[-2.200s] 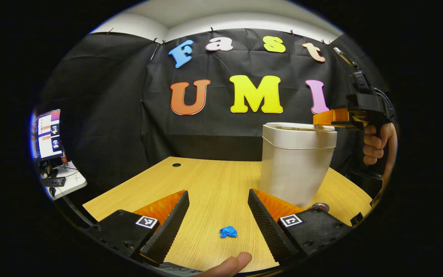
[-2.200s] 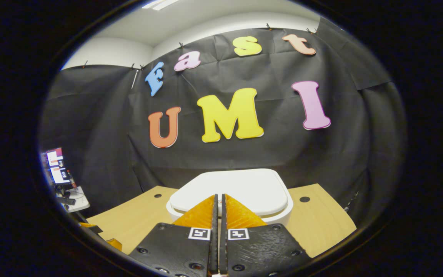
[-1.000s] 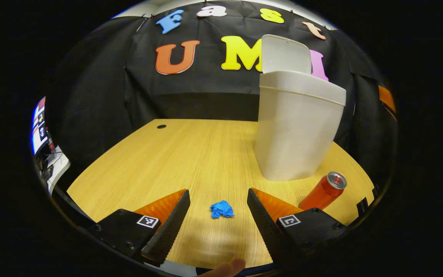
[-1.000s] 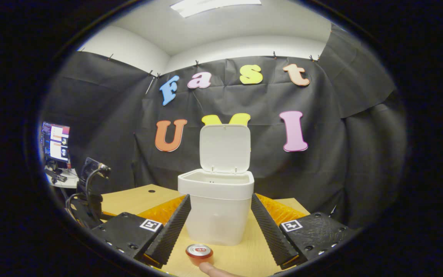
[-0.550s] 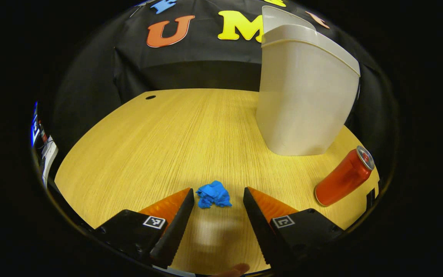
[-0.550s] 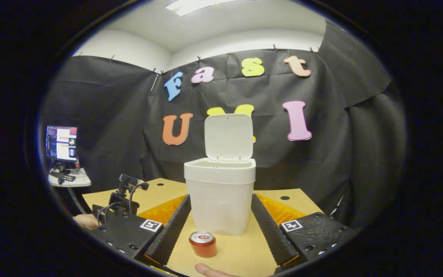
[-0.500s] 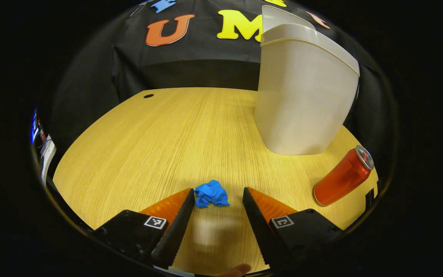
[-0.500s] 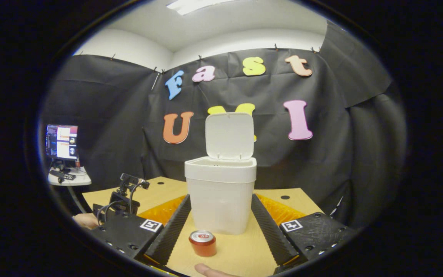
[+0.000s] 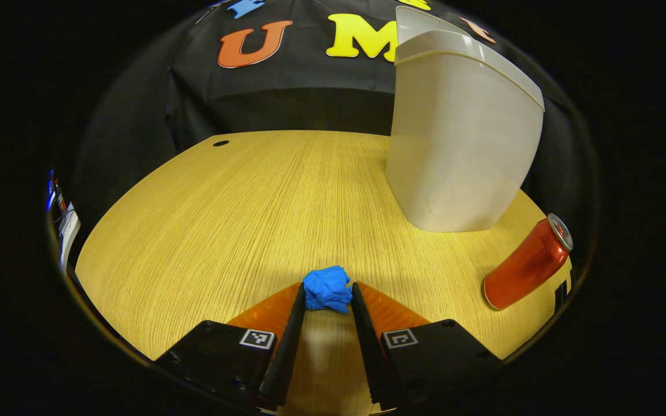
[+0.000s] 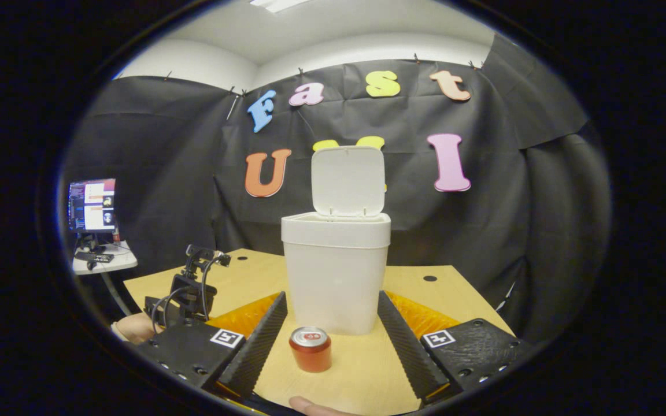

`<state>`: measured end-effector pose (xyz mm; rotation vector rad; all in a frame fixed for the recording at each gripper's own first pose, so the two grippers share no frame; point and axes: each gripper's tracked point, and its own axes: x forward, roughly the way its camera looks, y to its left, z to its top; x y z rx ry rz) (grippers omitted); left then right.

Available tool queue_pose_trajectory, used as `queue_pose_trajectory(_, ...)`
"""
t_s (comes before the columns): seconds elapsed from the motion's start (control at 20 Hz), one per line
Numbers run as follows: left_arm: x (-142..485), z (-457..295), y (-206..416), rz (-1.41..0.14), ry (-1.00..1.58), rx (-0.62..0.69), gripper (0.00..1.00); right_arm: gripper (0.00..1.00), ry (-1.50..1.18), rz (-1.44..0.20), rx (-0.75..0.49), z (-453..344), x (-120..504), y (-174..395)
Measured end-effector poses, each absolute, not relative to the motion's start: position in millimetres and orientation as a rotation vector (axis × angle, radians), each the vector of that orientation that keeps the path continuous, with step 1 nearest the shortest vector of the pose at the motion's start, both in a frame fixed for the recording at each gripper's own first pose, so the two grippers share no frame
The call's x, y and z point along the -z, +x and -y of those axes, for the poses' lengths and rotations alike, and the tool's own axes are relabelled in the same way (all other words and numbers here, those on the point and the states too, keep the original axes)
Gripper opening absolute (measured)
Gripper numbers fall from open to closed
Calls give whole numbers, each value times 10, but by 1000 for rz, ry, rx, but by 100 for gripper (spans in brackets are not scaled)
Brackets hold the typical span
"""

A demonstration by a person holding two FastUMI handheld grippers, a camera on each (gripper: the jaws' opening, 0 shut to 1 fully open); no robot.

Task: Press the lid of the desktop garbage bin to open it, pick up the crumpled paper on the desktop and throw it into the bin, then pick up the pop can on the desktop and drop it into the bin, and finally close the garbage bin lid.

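The crumpled paper [image 9: 327, 296] lies on the near part of the desk [image 9: 240, 214], pinched at the tips of the left gripper [image 9: 326, 303]. Lift it straight up, then carry it right to the open bin [image 9: 460, 138]. The right gripper [image 10: 331, 329] has its jaws spread around the pop can [image 10: 310, 349], not touching it.

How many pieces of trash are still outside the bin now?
2. The blue crumpled paper sits between the left claw fingers on the table. The red can stands before the white bin. The bin's inside is hidden.
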<state>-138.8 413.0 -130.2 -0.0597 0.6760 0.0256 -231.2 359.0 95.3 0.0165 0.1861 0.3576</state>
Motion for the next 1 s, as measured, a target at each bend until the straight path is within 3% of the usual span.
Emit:
queue_pose_trajectory(0.05,1303,-4143,-1370,-668,-47,-27,58,97,9,-188,-359,-3623,-880,-2336)
queue_pose_trajectory(0.1,1299,-4160,-1371,-666,-41,-28,51,97,0,-194,-355,-3652,-808,-2346)
queue_pose_trajectory(0.35,1227,-4184,-1350,-640,-65,-34,39,96,-28,-222,-341,-3847,-411,-2343)
queue_pose_trajectory(0.55,971,-4166,-1375,-571,-29,-41,37,96,7,-333,-349,-4066,152,-2317)
queue_pose_trajectory(0.65,790,-4136,-1389,-523,-23,-41,42,96,6,-394,-359,-4142,399,-2301)
queue_pose_trajectory(0.8,556,-4105,-1431,-460,-5,-44,37,94,-10,-388,-293,-4051,503,-2190)
queue_pose_trajectory(1.0,358,-4008,-1505,-401,-13,-44,37,94,-29,-385,-235,-4035,642,-2050)
